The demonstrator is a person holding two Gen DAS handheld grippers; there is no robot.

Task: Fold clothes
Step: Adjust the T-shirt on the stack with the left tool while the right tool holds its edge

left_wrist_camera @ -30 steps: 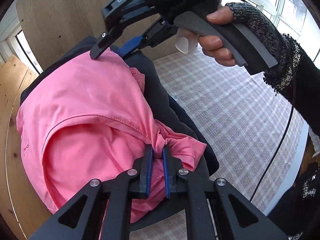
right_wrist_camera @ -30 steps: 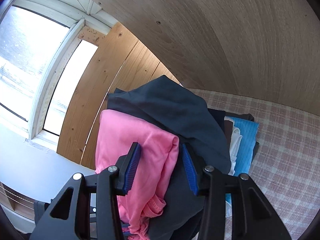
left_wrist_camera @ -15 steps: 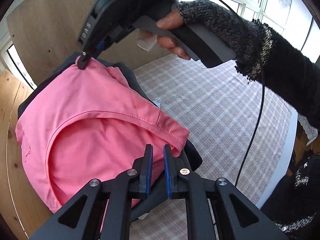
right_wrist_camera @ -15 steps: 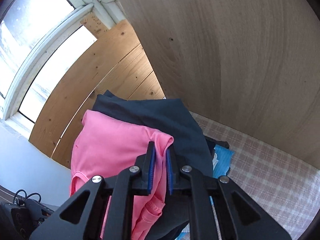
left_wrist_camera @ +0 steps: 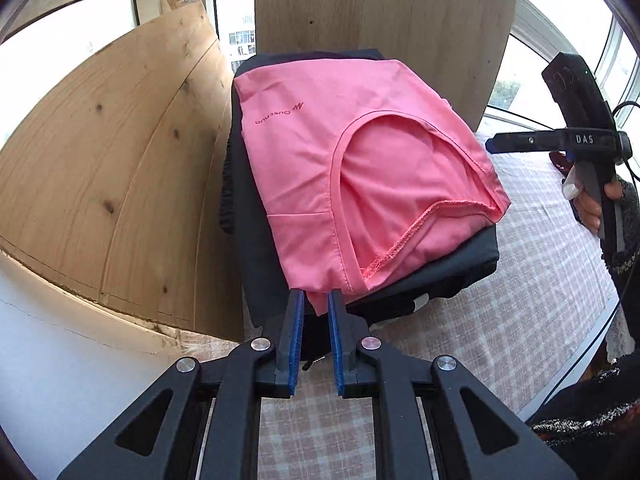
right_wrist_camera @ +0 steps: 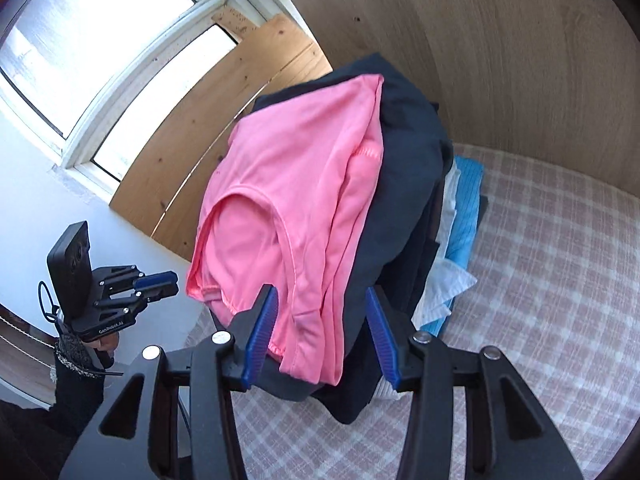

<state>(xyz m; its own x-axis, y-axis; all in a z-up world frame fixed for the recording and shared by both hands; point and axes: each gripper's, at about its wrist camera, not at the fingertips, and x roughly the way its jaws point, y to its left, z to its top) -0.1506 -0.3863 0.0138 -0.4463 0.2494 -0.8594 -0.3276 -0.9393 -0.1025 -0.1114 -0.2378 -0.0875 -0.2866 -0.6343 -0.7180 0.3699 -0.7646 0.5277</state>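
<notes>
Pink shirt (left_wrist_camera: 352, 176): lying folded on top of a dark garment stack (left_wrist_camera: 452, 264), its long axis running from the wooden board (left_wrist_camera: 380, 12) towards the near edge, neckline end nearest.
Left hand-held gripper (left_wrist_camera: 316, 308): fingers narrowly apart around the shirt's near corner; grip uncertain.
Right hand-held gripper (right_wrist_camera: 320, 312): hovering with fingers spread wide beside the stack.
Right view only: blue (right_wrist_camera: 466, 208) and white (right_wrist_camera: 444, 284) garments lying under the stack on the checked worktop (right_wrist_camera: 560, 288).
</notes>
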